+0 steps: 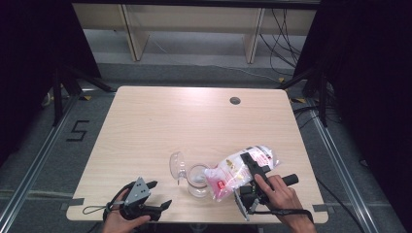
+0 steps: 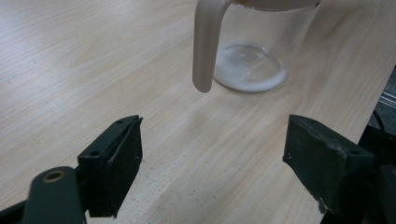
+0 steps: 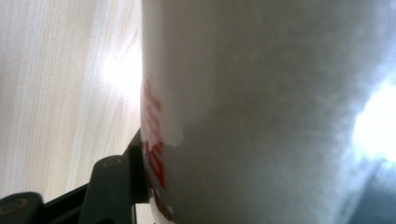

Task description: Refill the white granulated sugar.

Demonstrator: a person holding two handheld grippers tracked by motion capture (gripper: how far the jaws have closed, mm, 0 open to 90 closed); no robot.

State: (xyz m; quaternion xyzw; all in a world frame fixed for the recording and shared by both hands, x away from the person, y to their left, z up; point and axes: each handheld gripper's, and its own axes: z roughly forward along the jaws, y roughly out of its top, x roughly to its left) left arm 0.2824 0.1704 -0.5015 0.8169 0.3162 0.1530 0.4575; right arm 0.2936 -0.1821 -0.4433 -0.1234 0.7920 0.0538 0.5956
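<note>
Clear plastic bag of white powder with pink print (image 1: 238,170) is clamped in the right tongs (image 1: 252,167), tipped over the glass jug with beige handle (image 1: 197,180) near the desk's (image 1: 160,121) front edge. Soft and shifting, it probably holds best mid-body. Left tongs (image 1: 154,196) rest open and empty.

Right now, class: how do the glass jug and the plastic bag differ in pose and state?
1. The glass jug stands upright on the table; the plastic bag is tilted, its lower end at the jug's mouth.
2. The jug stands free of both grippers; the bag is clamped in the right gripper.
3. The jug holds a thin white layer; the bag looks well filled.

Both are see-through.
</note>
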